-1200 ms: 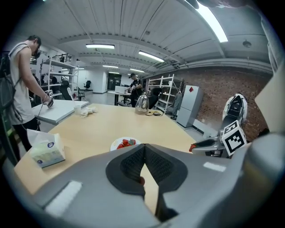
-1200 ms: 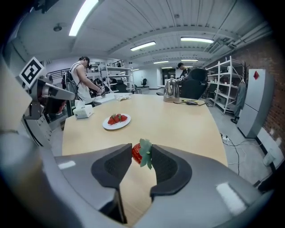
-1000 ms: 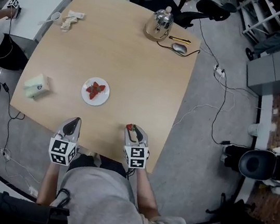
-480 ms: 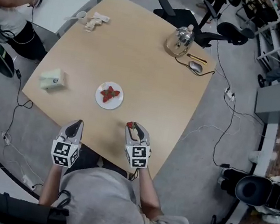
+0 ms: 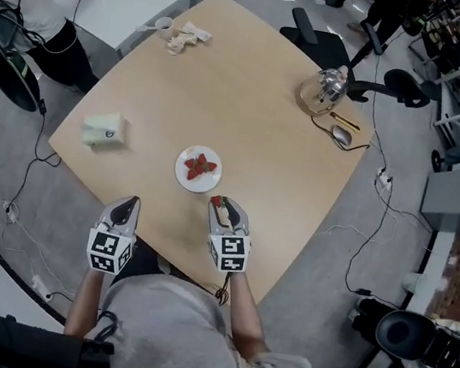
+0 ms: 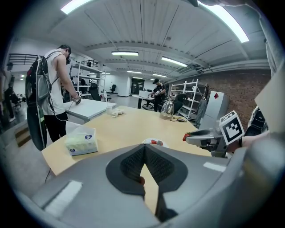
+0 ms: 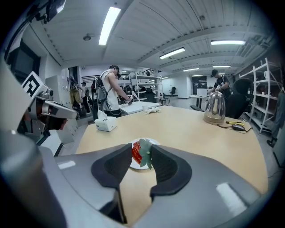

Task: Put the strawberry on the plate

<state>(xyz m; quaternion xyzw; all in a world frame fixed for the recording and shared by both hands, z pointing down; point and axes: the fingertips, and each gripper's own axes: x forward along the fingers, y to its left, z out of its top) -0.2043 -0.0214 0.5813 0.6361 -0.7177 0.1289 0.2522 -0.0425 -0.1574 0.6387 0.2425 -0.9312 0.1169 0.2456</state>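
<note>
The right gripper [image 5: 221, 206] has its fingers [image 7: 167, 167] partly closed on the strawberry [image 7: 136, 153], one dark, ribbed pad pressing each side. In the right gripper view the glossy red flesh lies against the finger at frame left. The flat, pale green leafy cap faces the finger at frame right, with a leaf drooping below. So the berry's long axis runs crosswise, from finger to finger, and roughly level. In the head view it sits at the centre of the frame, above the worktop [image 5: 263, 141] and just beside the lower right rim of the plate [image 5: 186, 179].

The plate is small, round and white, and other red strawberries [image 5: 200, 166] with green caps are already piled on it. The worktop is a smooth, pale wood slab with rounded corners.

The left gripper [image 5: 127, 203] hangs over the near edge at lower left. The left gripper view shows its fingers [image 6: 129, 162] pressed together at the tips with nothing between them.

A soft, pale green tissue box [image 5: 104, 129] lies toward the left edge. A shiny, rounded metal kettle [image 5: 327, 90] stands at upper right beside a grey mouse [image 5: 340, 135] on a dark cable. Near the far corner are a white cup [image 5: 163, 24] and a crumpled pale cloth [image 5: 188, 40].
</note>
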